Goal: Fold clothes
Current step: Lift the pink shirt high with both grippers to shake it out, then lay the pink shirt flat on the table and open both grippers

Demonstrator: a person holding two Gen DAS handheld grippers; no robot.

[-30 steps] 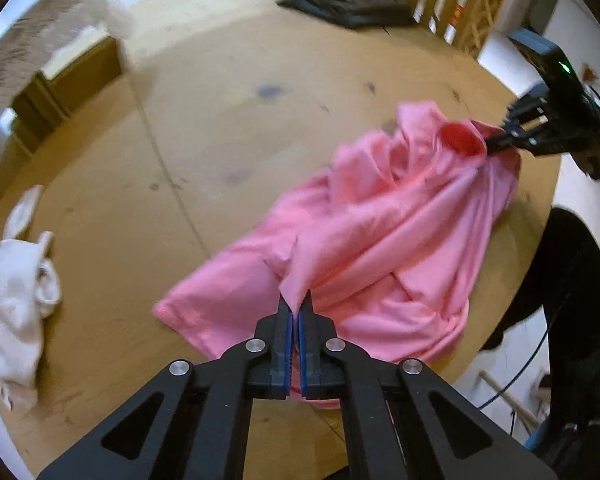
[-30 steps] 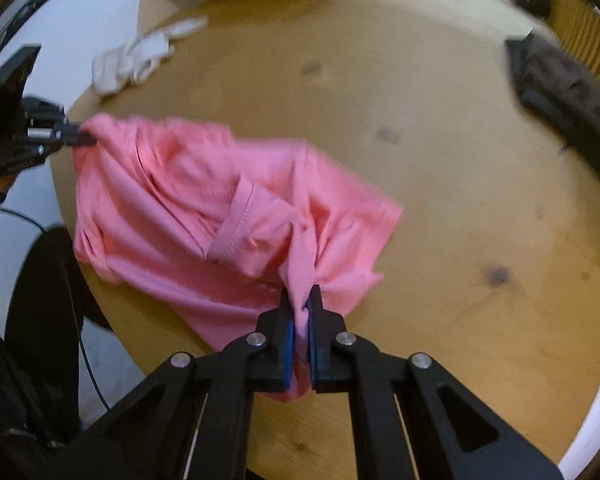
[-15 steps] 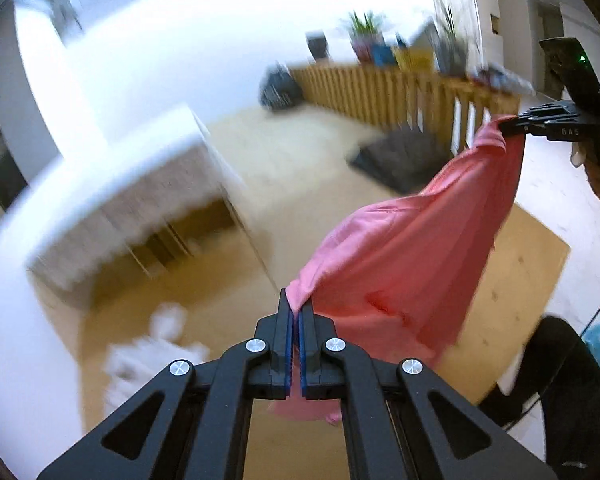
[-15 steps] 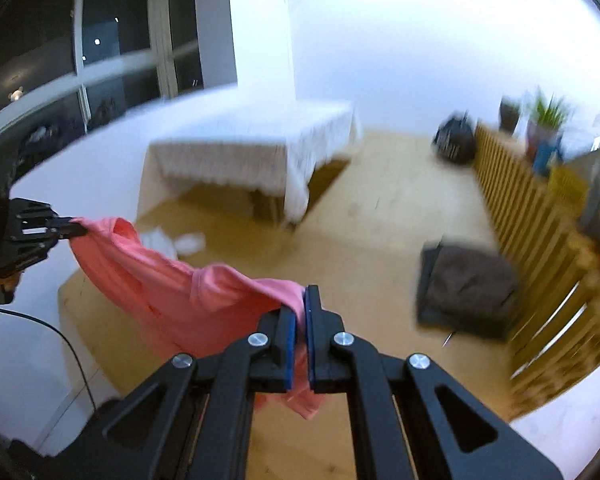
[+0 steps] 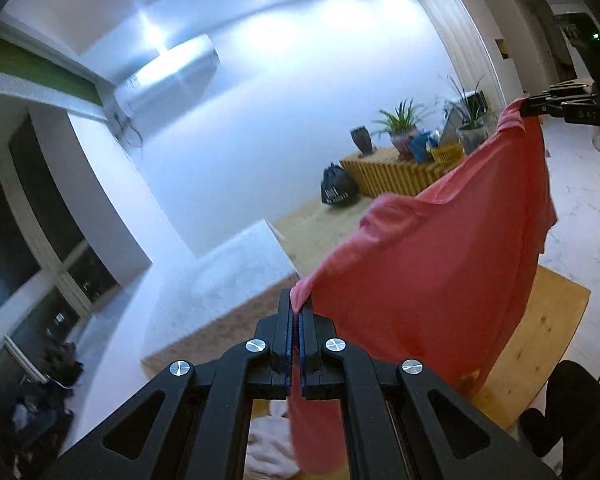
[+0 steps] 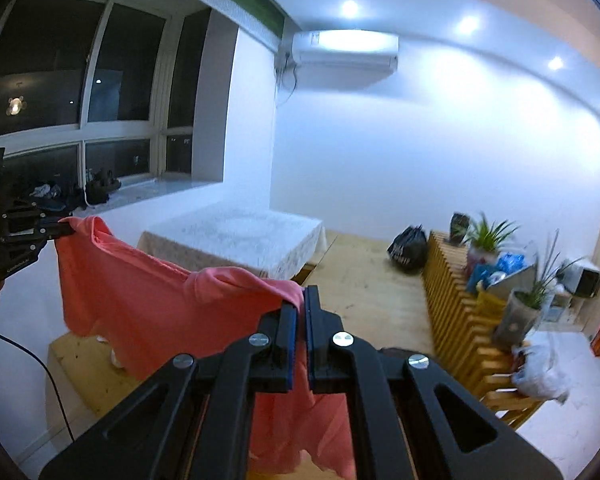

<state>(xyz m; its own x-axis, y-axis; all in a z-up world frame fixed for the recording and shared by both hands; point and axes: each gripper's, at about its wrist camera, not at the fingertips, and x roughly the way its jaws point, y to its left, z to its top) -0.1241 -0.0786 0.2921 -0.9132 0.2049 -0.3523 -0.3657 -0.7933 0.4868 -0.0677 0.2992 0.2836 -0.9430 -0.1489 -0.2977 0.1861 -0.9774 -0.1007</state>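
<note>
Both grippers have risen sharply since a second ago, carrying the pink T-shirt [image 5: 440, 264] off the wooden board [image 5: 556, 312] where it lay crumpled; the cameras, which looked down at the board then, now look out across the room. The left gripper [image 5: 299, 312] has its jaws clamped on one upper corner of the shirt. The right gripper [image 6: 300, 308] is clamped on the opposite corner, and it also shows at the far right of the left view [image 5: 556, 106]. Between them the shirt hangs in the air like a slack sheet, its top edge sagging and its lower part draping down toward the board. A white garment [image 5: 268, 440] lies on the board below the left gripper. Beyond stand a white-covered table [image 6: 236, 236], a slatted wooden bench [image 6: 460, 304] with potted plants, and a black bag [image 6: 408, 248].

Risks, as I judge them: each grip holds only a small pinch of fabric, so a quick shake could pull a corner free. The sagging top edge may lay down wrinkled, and the hem could drag over the white garment.
</note>
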